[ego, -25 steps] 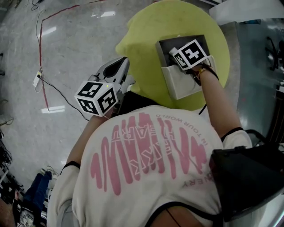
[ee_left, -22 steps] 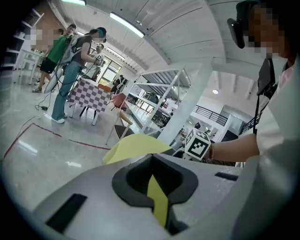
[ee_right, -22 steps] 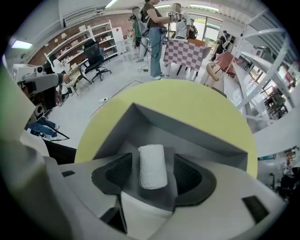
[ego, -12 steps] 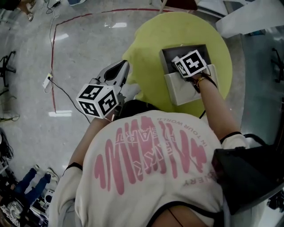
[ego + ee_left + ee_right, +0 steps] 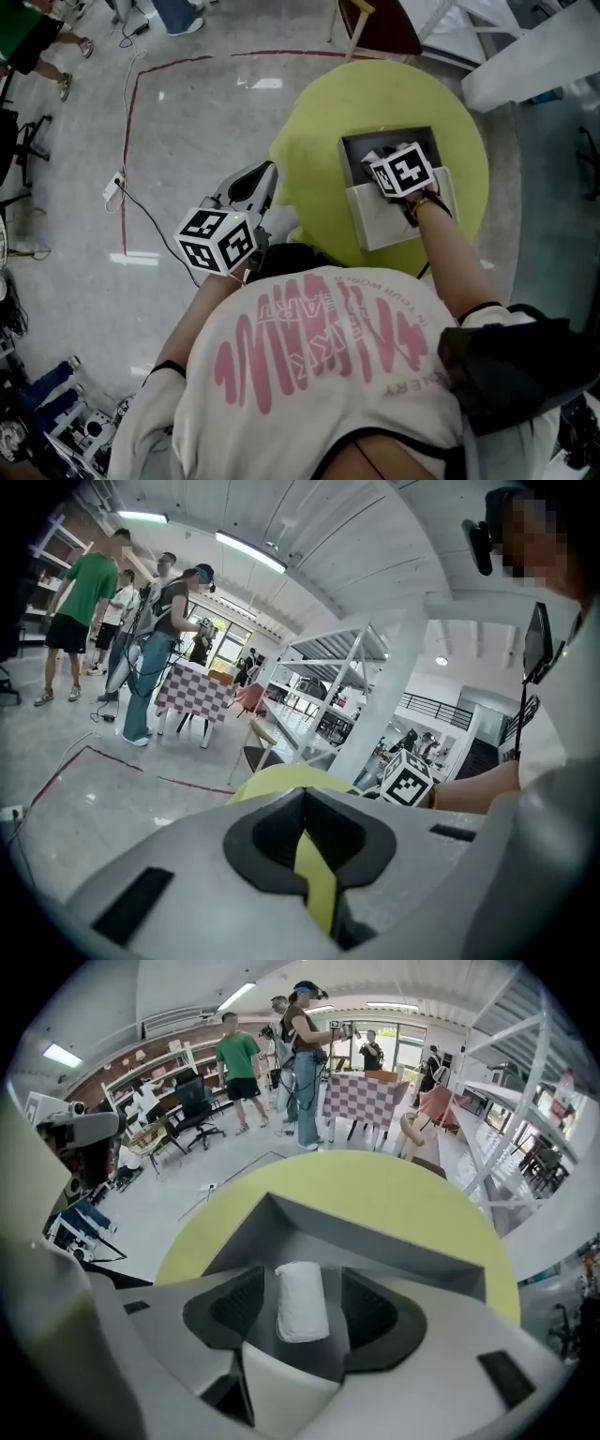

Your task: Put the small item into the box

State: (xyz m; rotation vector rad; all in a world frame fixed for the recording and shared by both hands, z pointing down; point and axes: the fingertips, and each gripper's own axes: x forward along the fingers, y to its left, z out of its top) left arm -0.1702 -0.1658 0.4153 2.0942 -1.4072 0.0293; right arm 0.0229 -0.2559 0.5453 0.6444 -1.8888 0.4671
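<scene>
A small white padded item (image 5: 302,1301) lies on the floor of the grey box (image 5: 281,1227), between the jaws of my right gripper (image 5: 302,1333). The jaws stand open, with a gap on each side of the item. In the head view the right gripper (image 5: 377,163) reaches into the grey box (image 5: 356,152), whose white flap (image 5: 386,223) lies toward me. The box sits on a round yellow-green table (image 5: 314,164). My left gripper (image 5: 265,175) is held off the table's left edge, jaws shut and holding nothing (image 5: 315,892).
A chair (image 5: 380,23) stands behind the table and white shelving (image 5: 534,56) runs at the right. A red tape line (image 5: 131,122) and a cable with a power strip (image 5: 112,187) lie on the floor. Several people stand by a checkered table (image 5: 361,1091).
The head view has shifted, so more floor shows behind the table. My right gripper stays in the box and my left gripper stays beside the table's left edge.
</scene>
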